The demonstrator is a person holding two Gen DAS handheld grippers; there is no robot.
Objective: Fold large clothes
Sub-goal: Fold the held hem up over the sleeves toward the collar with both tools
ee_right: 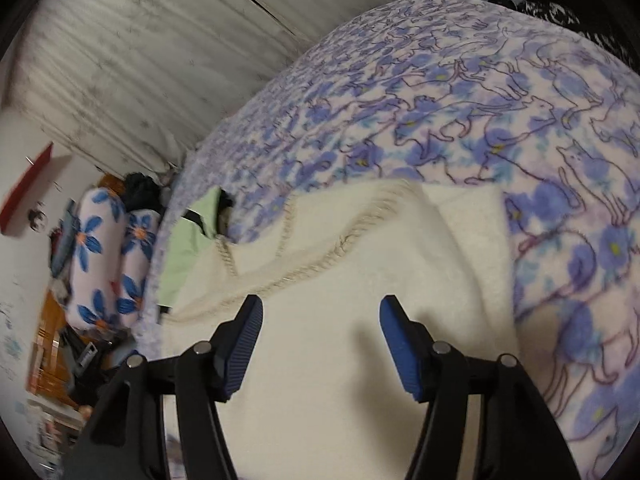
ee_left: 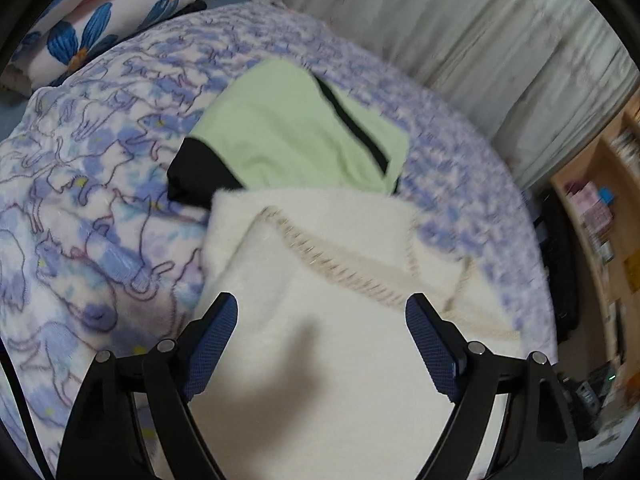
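A fluffy cream sweater (ee_left: 328, 344) with a beige stitched neckline lies folded on the bed; it also shows in the right wrist view (ee_right: 340, 280). My left gripper (ee_left: 322, 306) hovers just above it, open and empty. My right gripper (ee_right: 320, 308) is also open and empty above the sweater. A folded light green garment (ee_left: 288, 132) with black trim lies just beyond the sweater; in the right wrist view the green garment (ee_right: 184, 252) sits at the sweater's left end.
The bed is covered by a blue and white cat-print blanket (ee_left: 88, 208), also seen in the right wrist view (ee_right: 500, 112). Flower-print pillows (ee_left: 112, 20) lie at the head. A grey curtain (ee_left: 480, 40) hangs behind. Wooden shelves (ee_left: 608, 220) stand at the right.
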